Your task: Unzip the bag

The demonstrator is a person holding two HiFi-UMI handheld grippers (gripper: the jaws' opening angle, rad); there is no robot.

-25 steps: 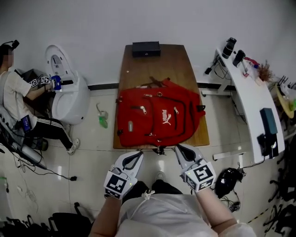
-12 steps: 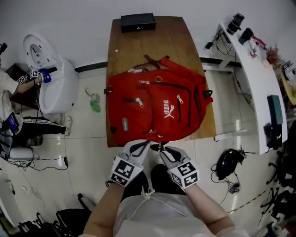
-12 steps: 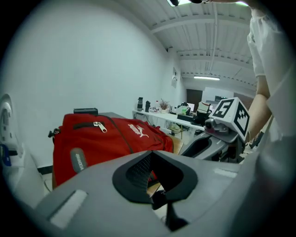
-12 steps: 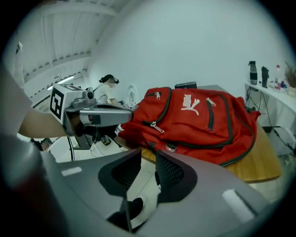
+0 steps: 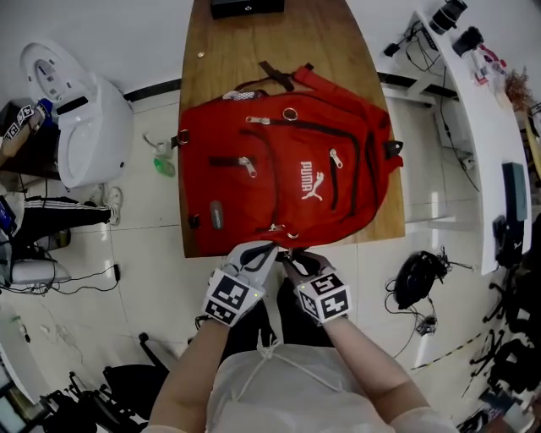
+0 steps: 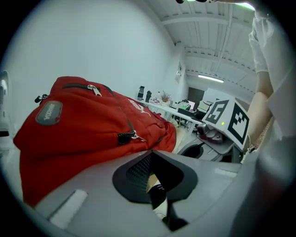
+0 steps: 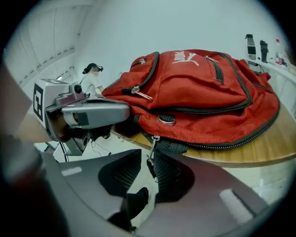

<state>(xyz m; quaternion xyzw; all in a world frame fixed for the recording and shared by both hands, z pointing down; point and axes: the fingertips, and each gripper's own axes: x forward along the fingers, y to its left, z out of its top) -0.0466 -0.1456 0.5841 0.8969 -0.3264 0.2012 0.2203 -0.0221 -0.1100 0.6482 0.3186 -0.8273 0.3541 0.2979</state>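
Observation:
A red backpack (image 5: pixel 287 173) lies flat on the wooden table (image 5: pixel 279 42), its bottom edge at the near table edge. A metal zipper pull (image 7: pixel 151 144) hangs from that bottom edge. My right gripper (image 7: pixel 147 155) is under it with its jaws opening; the pull dangles in the gap and the pads do not press on it. In the head view the right gripper (image 5: pixel 290 258) is just below the bag's edge. My left gripper (image 5: pixel 268 249) is close beside it on the left. Its jaws (image 6: pixel 150 152) meet at the tips with nothing between them.
A black box (image 5: pixel 247 7) sits at the table's far end. A white machine (image 5: pixel 76 118) and a seated person (image 5: pixel 13 135) are on the left, and a white desk (image 5: pixel 482 110) with gear is on the right. A green object (image 5: pixel 163 161) and a black object (image 5: pixel 414 283) lie on the floor.
Both grippers have moved forward to the bag's near edge and drawn close together. The view has shifted closer over the table.

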